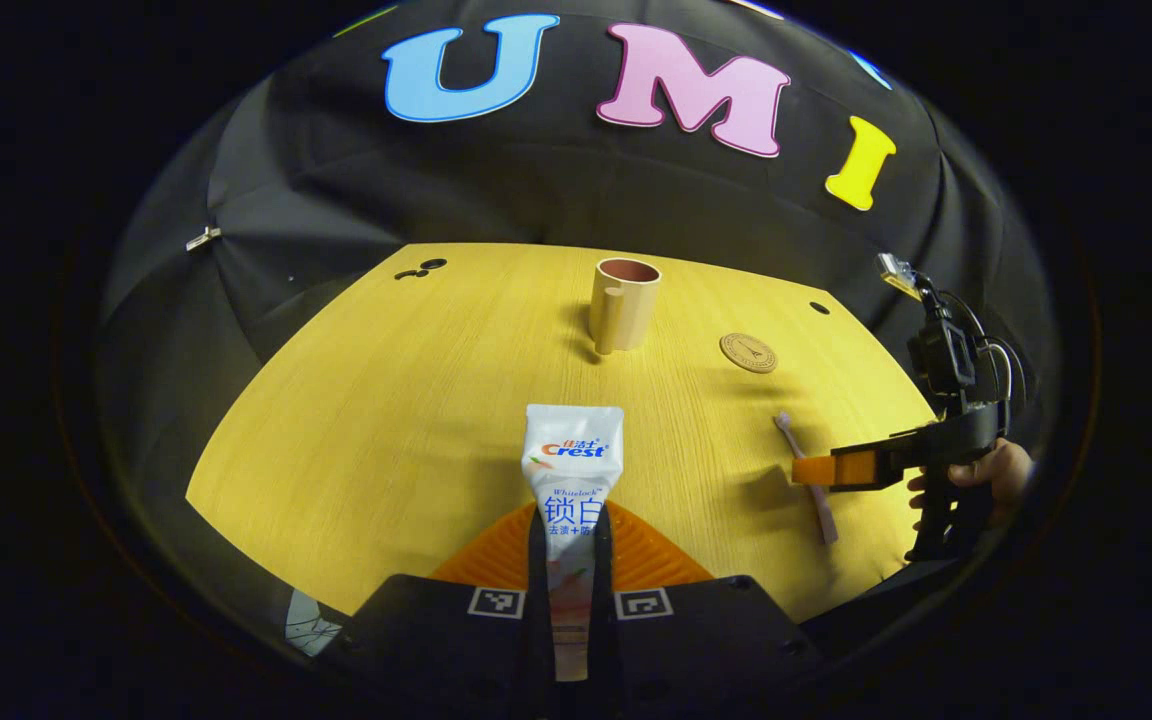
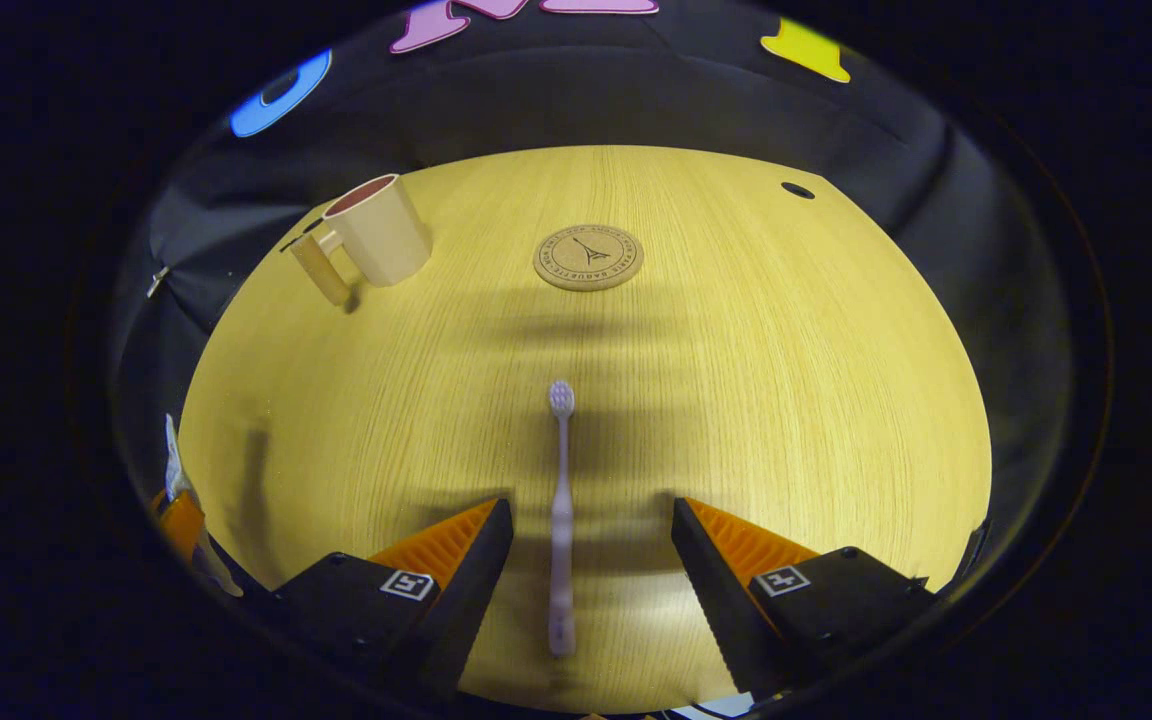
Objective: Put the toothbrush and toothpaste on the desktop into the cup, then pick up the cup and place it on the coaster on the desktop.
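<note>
The cup (image 1: 624, 304) and round coaster (image 1: 747, 352) sit far back on the desk (image 1: 386, 400), apart. The left gripper (image 1: 572, 560) squeezes the toothpaste (image 1: 572, 470) (tube pointing forward). The right gripper (image 2: 591, 560) hangs wide open around the toothbrush (image 2: 561, 520) lying flat.

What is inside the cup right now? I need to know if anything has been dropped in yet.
The cup shows a reddish inner wall near its rim and nothing poking out; its bottom is hidden. The toothpaste is in the left tongs, and the toothbrush lies on the desktop.

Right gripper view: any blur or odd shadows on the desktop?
Right gripper view: toothbrush sharp; soft banded shadows cross the desktop; fisheye bows its edge. Left gripper view: cup and toothpaste sharp, cup shadow falling left.
</note>
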Demonstrator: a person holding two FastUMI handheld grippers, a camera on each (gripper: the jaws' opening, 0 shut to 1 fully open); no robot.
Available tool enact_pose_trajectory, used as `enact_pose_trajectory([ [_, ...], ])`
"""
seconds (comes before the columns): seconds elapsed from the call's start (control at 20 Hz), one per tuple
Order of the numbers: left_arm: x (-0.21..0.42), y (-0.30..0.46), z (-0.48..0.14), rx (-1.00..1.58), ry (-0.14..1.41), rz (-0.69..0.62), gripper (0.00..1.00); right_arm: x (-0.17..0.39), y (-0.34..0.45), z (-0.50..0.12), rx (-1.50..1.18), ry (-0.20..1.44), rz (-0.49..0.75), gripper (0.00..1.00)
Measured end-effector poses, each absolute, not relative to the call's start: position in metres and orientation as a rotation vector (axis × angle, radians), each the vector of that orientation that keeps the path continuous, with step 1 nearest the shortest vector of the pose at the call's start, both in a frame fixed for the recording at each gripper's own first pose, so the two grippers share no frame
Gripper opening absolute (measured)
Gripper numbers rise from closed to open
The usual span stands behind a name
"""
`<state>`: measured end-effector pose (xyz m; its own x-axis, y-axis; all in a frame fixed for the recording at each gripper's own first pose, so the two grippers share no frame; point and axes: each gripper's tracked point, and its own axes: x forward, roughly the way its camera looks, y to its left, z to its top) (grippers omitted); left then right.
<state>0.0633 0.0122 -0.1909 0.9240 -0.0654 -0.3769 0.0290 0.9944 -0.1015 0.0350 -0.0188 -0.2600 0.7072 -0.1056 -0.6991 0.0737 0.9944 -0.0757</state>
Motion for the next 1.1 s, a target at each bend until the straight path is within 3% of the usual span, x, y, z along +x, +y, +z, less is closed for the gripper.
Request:
enact_pose_trajectory([
  [0.1, 0.058, 0.014, -0.191, -0.089, 0.395, -0.059, 0.18, 0.039, -0.020, -0.262, -0.059, 0.770, -0.119, 0.99],
  [0.2, 0.056, 0.014, -0.190, -0.078, 0.396, -0.079, 0.18, 0.035, -0.019, -0.260, -0.062, 0.774, -0.134, 0.92],
  [0.3, 0.053, 0.015, -0.189, -0.061, 0.399, -0.094, 0.18, 0.036, -0.019, -0.261, -0.044, 0.788, -0.157, 0.72],
  [0.4, 0.046, 0.018, -0.187, -0.046, 0.397, -0.108, 0.18, 0.037, -0.017, -0.261, -0.031, 0.809, -0.174, 0.69],
  [0.45, 0.043, 0.018, -0.184, -0.043, 0.387, -0.122, 0.18, 0.037, -0.016, -0.262, -0.024, 0.816, -0.187, 0.48],
  [0.55, 0.039, 0.017, -0.182, -0.047, 0.372, -0.157, 0.18, 0.039, -0.014, -0.261, -0.027, 0.819, -0.199, 0.44],
  [0.65, 0.032, 0.017, -0.184, -0.054, 0.365, -0.184, 0.18, 0.042, -0.015, -0.262, -0.016, 0.795, -0.238, 0.14],
  [1.05, 0.014, 0.038, -0.202, -0.075, 0.386, -0.169, 0.18, 0.038, -0.009, -0.261, -0.022, 0.791, -0.189, 0.07],
  [1.1, 0.016, 0.039, -0.200, -0.083, 0.384, -0.172, 0.14, 0.036, 0.000, -0.257, 0.010, 0.778, -0.150, 0.07],
])
